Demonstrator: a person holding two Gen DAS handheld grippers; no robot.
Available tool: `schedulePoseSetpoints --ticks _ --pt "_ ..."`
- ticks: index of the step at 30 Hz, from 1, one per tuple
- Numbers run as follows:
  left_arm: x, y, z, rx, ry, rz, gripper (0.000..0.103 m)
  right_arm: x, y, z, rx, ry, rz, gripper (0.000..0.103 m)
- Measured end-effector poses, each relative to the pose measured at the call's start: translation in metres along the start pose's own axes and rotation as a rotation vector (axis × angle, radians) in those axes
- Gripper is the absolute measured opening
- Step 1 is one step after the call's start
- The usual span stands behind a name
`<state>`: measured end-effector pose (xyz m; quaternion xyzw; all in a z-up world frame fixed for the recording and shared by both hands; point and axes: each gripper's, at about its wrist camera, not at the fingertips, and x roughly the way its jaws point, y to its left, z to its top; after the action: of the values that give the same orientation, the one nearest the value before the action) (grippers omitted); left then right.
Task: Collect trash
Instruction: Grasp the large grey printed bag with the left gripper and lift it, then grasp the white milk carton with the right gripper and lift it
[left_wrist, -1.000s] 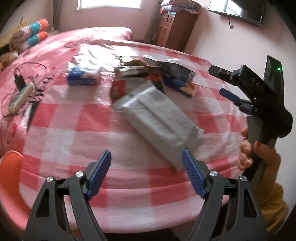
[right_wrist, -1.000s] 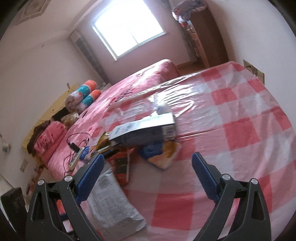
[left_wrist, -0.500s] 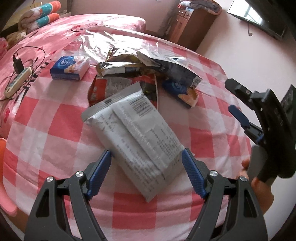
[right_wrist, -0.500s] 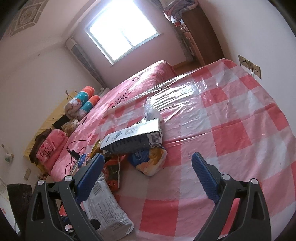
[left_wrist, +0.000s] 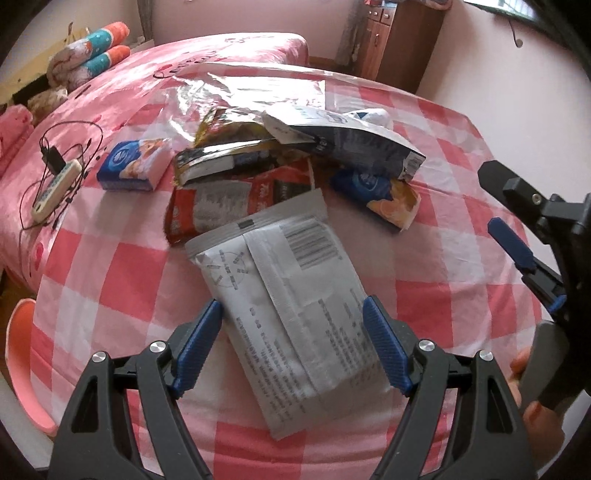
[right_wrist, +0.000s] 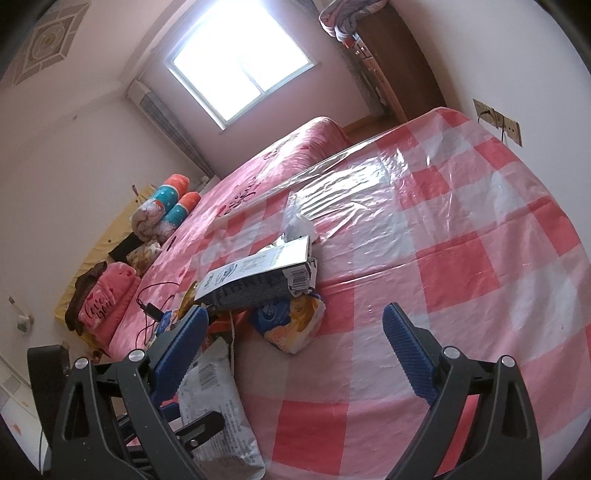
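We aim left claw (left_wrist: 291, 350), wide, astride grey pouch (left_wrist: 291, 295), nearest trash on surface (left_wrist: 424, 266); right claw (right_wrist: 295, 354) wide, empty, waiting.

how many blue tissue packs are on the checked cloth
2. One blue tissue pack lies apart at the left of the pile; a crumpled blue and orange one lies at the right, below the grey carton. More could be hidden under the wrappers.
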<state>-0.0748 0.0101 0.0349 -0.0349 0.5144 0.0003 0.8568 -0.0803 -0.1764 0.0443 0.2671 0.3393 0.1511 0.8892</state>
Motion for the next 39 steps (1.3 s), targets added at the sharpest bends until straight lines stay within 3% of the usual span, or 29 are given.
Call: schedulePoseSetpoints --ticks 9,20,39 --pt "0.011 -0.02 0.006 0.065 0.004 0.057 0.087 0.0 -0.006 0.004 0.01 0.002 0.013 0.094" --pt "0.012 -0.021 0.002 0.083 -0.015 0.055 0.081 0.007 -0.004 0.004 -0.003 0.029 0.018 0.094" --pt "0.004 0.01 0.0 0.036 -0.023 -0.093 0.076 0.034 0.005 -0.002 -0.05 0.086 0.009 0.094"
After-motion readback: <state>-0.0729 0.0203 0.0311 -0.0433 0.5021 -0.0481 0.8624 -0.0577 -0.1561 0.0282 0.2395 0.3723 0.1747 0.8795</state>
